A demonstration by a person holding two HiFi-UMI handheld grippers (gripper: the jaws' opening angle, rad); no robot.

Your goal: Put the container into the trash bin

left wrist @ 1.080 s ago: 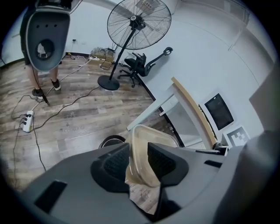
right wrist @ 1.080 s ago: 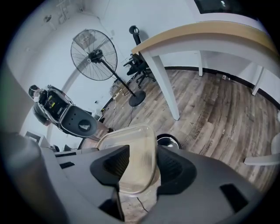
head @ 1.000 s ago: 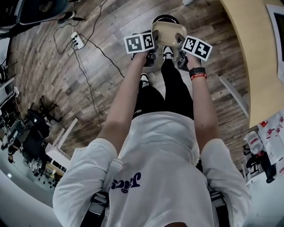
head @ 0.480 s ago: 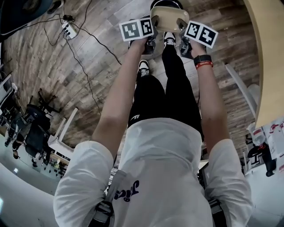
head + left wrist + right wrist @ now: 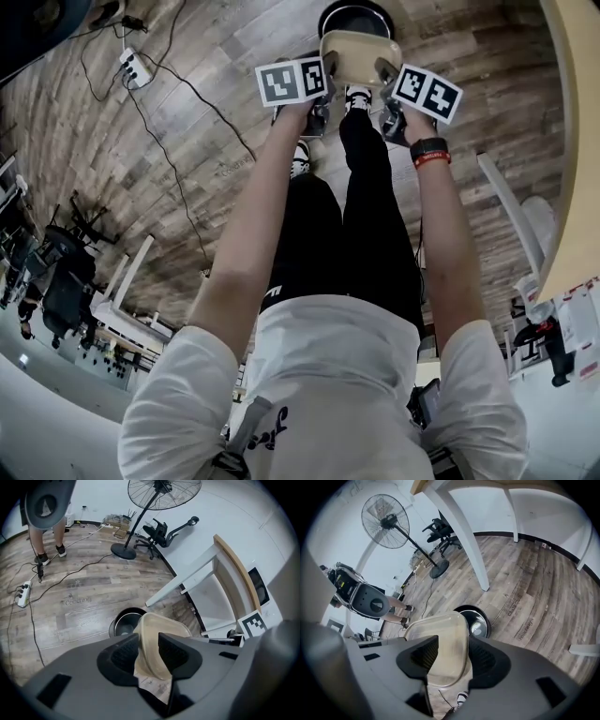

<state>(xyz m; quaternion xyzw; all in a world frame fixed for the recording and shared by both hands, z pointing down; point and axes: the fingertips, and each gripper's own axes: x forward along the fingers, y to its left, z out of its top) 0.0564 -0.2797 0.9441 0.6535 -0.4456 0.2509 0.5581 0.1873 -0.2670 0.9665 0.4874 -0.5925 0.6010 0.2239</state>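
Unlike head view, left gripper view shows a fan (image 5: 164, 494) beyond the container (image 5: 161, 630).

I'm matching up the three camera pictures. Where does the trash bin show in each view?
Head view: the trash bin sits at the top edge, middle, just beyond the container.
Left gripper view: bin on the floor, lower middle, left of the container.
Right gripper view: bin on the floor, near centre, right of the container.
Shared landmark: the beige container, overlapping the bin in every view.
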